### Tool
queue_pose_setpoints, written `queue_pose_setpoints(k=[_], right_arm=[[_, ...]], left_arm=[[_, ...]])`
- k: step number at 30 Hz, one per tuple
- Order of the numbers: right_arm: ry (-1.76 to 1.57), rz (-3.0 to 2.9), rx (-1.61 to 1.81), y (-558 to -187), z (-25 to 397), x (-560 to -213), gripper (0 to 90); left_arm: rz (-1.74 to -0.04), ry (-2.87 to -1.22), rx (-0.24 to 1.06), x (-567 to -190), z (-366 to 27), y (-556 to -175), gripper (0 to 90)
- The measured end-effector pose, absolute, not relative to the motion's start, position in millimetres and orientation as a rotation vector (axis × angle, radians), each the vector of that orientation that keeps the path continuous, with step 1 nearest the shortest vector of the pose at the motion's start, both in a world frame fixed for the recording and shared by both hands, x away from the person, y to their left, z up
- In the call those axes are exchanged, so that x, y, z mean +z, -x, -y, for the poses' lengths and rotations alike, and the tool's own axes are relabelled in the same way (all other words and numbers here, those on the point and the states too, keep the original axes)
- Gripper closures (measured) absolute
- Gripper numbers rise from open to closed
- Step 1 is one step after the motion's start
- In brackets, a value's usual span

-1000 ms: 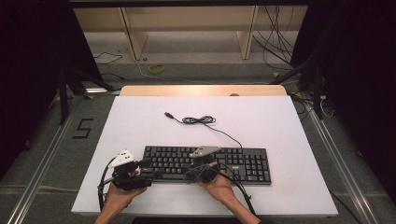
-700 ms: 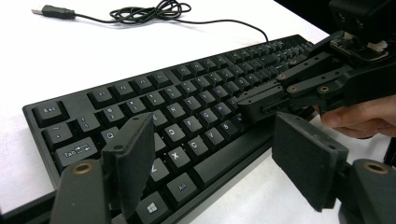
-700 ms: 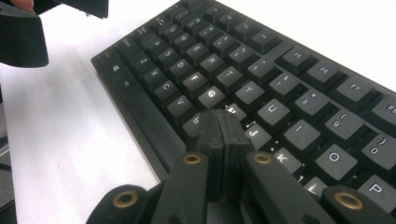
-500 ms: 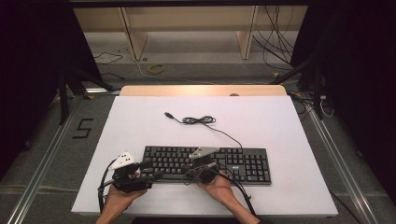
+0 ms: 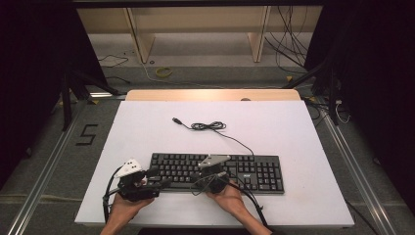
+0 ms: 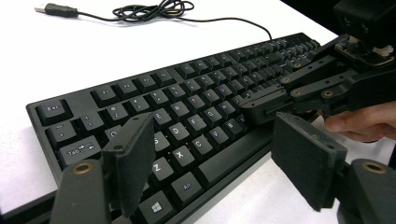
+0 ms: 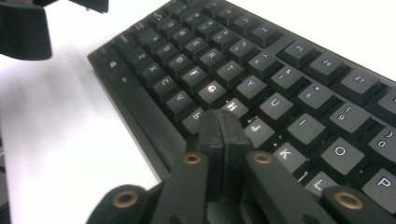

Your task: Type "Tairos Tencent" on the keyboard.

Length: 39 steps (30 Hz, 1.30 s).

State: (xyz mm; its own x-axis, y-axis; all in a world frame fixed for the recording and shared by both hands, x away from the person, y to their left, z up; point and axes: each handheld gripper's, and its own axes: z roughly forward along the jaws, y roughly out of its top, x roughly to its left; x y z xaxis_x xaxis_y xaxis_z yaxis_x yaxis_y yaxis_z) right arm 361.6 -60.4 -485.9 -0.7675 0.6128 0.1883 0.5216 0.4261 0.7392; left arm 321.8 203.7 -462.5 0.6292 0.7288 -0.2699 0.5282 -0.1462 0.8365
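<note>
— Two grippers at the keyboard (image 5: pixel 215 171); where does it lie on the desk (image 5: pixel 293 127)?

— Toward the near edge, roughly centred. Long axis runs parallel to that edge, Esc end toward the left edge, number pad toward the right. Its cable (image 5: pixel 215 128) leaves the back and ends unplugged toward the far edge, plug (image 5: pixel 177 121) loose on the desk.

— Right gripper (image 7: pixel 218 128)?

— Jaws pressed flat together, nothing between them. Tip sits over the home row, around H and B. Judgement: closed like that, it makes a single blunt point for pressing one key.

— Left gripper (image 6: pixel 212 156)?

— Jaws spread wide, holding nothing, hovering at the keyboard's near-left corner over Z, X and the space bar's left end. Judgement: it waits, or may be lining up to steady the board.

— Contact with keys?

— Right tip looks at or just above the caps; cannot tell if a key is down.
</note>
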Motion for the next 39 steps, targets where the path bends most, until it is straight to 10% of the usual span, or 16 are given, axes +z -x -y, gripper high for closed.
queue_pose_setpoints(k=[31,39], right_arm=[[-1.019,-2.425,1.445,-352,117,-458,38.3],[-1.025,-2.415,1.449,-346,127,-459,33.8]], left_arm=[[-1.035,-1.817,0.235,-460,-194,-335,30.5],[-1.037,-1.841,0.252,-456,-186,-344,42.2]])
